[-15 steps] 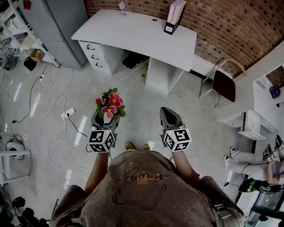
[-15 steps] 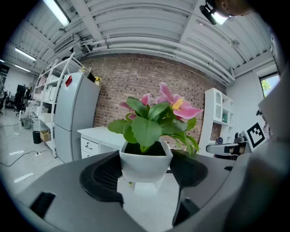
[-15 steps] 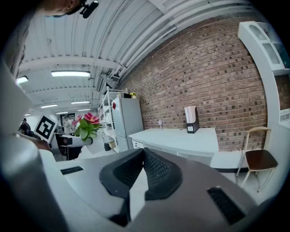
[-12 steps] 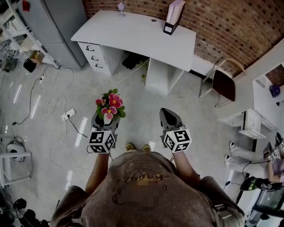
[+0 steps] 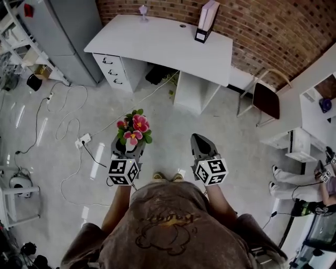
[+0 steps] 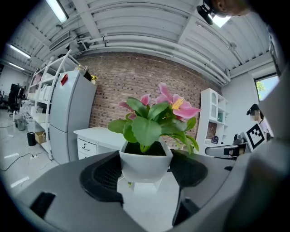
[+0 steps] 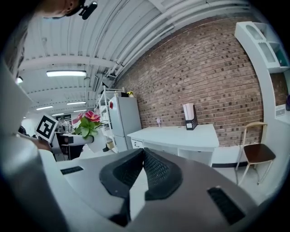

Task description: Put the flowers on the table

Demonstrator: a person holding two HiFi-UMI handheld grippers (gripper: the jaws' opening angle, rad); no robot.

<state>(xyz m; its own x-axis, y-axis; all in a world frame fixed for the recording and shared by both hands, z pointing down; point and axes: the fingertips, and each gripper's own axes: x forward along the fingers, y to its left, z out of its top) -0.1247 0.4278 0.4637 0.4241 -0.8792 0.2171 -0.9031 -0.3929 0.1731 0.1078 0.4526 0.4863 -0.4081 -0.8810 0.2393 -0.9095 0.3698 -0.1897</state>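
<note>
Nearest: left hand-held gripper is clamped on a white pot. The black mesh-textured pads press its two sides and the jaws stand wide. The pot is smooth, rounded-square and tapers downward. I can't separate its underside from the white shapes behind it. The flowers are upright in the pot: pink petals, broad green leaves. They are in the air in front of me, well short of the bench.

From the head view, the left hand-held gripper has its pot fully hidden under the flowers.

Right hand-held gripper has its jaw tips together with nothing between them. It has matte grey shells and ribbed black pads. In the head view, the right hand-held gripper sits level beside the left one, apart from it.

The floor below is pale and glossy, with loose cables and a power strip.

Further on, the bench is white and flat-topped with a drawer unit on the left. It carries a magazine file and a small stemmed thing, too small to identify.

A chair with a dark seat stands to its right and a grey cabinet to its left.

The brick wall is behind.

A seated person is cut off at the right edge.
</note>
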